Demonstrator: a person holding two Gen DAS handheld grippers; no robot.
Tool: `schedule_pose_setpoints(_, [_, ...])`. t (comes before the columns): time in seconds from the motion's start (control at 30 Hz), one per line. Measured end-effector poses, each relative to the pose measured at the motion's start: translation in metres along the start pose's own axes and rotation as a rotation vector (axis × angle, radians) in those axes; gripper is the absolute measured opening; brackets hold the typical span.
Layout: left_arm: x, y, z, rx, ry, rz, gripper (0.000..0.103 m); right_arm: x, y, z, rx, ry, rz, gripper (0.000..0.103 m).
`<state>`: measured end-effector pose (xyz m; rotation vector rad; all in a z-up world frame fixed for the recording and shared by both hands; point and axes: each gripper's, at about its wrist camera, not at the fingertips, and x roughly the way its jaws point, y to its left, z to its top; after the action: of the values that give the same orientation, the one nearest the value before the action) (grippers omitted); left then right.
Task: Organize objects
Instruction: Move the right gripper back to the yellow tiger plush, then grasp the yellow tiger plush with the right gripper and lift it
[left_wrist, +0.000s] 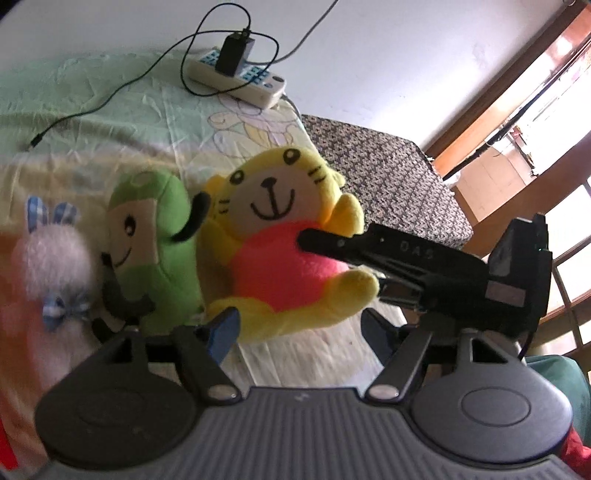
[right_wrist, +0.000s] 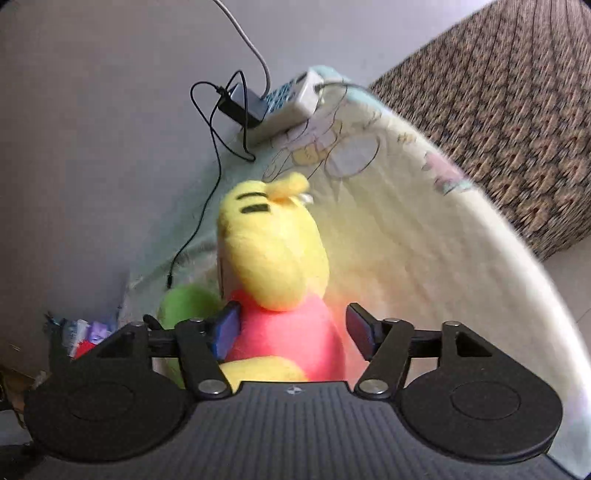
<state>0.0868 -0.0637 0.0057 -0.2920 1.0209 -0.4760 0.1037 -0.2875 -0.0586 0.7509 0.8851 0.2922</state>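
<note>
My right jaws (right_wrist: 291, 330) stand apart around the pink belly of the yellow cat plush (right_wrist: 275, 258); one blue pad (right_wrist: 226, 329) touches its side, the other has a gap, so nothing is clamped yet. My left jaws (left_wrist: 301, 330) are also apart, hovering just in front of the same toy and gripping nothing. In the left wrist view the right gripper's black finger presses against the cat's belly.

The yellow cat plush (left_wrist: 284, 236) sits upright on the bed sheet (left_wrist: 110, 110), leaning against the green plush (left_wrist: 151, 236). Just beyond the green one, away from the cat, is a white fluffy bunny (left_wrist: 51, 258), blurred. Well behind the cat, by the wall, lies a power strip (left_wrist: 236, 75) with a black charger and a loose cable (left_wrist: 110, 96) trailing across the sheet.

My guess is the risk lies in the soft belly: closing on stuffing alone could let the cat sag or slip out when lifted. Pulling it away could also topple the green plush that leans on it, and my left jaws sit close enough to bump either toy.
</note>
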Motion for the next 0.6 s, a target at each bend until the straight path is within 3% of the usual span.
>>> schedule_pose_setpoints(0.07, [0.004, -0.002, 0.003, 0.013, -0.003, 0.001, 0.075, 0.001, -0.003, -0.001, 0.026, 0.013, 0.027, 0.066])
schedule_pose_setpoints(0.17, [0.014, -0.004, 0.008, 0.038, 0.003, -0.005, 0.076, 0.001, -0.004, -0.003, 0.05, 0.026, 0.067, 0.053])
schedule_pose_setpoints(0.33, [0.03, -0.007, 0.013, 0.054, 0.051, -0.075, 0.08, -0.012, -0.011, -0.011, 0.073, 0.029, 0.102, 0.043])
schedule_pose_setpoints(0.6, [0.026, -0.015, -0.013, 0.075, 0.119, -0.188, 0.085, -0.055, -0.022, -0.038, 0.108, 0.052, 0.123, 0.042])
